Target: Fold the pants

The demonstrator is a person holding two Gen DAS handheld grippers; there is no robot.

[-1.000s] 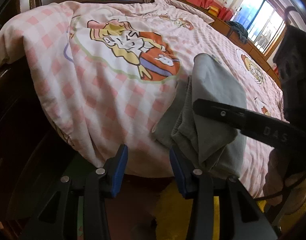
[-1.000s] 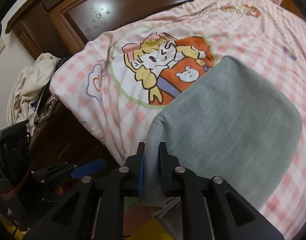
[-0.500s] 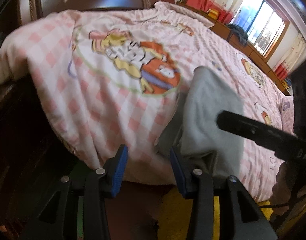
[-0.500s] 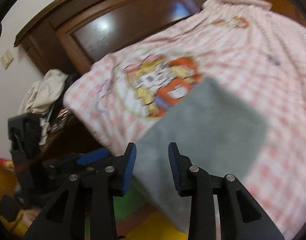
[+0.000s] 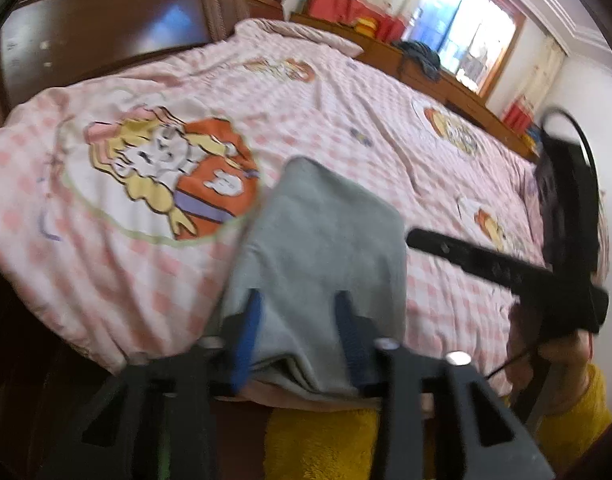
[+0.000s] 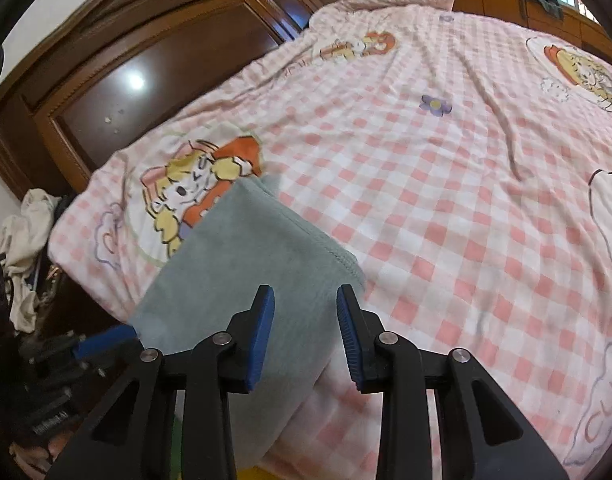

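The folded grey pants (image 5: 322,240) lie at the near edge of the bed on a pink checked quilt (image 5: 346,112). My left gripper (image 5: 295,320) hangs over their near edge with grey cloth showing between its blue pads. Its jaws are closing, and the pads do not visibly press the cloth. In the right wrist view the pants (image 6: 241,272) sit at lower left. My right gripper (image 6: 306,320) stands open just above their right edge and holds nothing. A blue pad of the left gripper (image 6: 105,340) shows at their near left corner.
Dark wooden panelling (image 6: 165,60) stands behind the bed's left end, with a heap of pale clothes (image 6: 21,240) beside it. A wooden ledge and window (image 5: 466,40) run along the far side. Yellow fabric (image 5: 326,440) is below the bed edge. A hand (image 5: 566,352) holds the right gripper.
My right gripper has let go of the pants' corner, opened and moved to the right. My left gripper has shifted from beside the pants to over their near edge, and its jaws are narrower.
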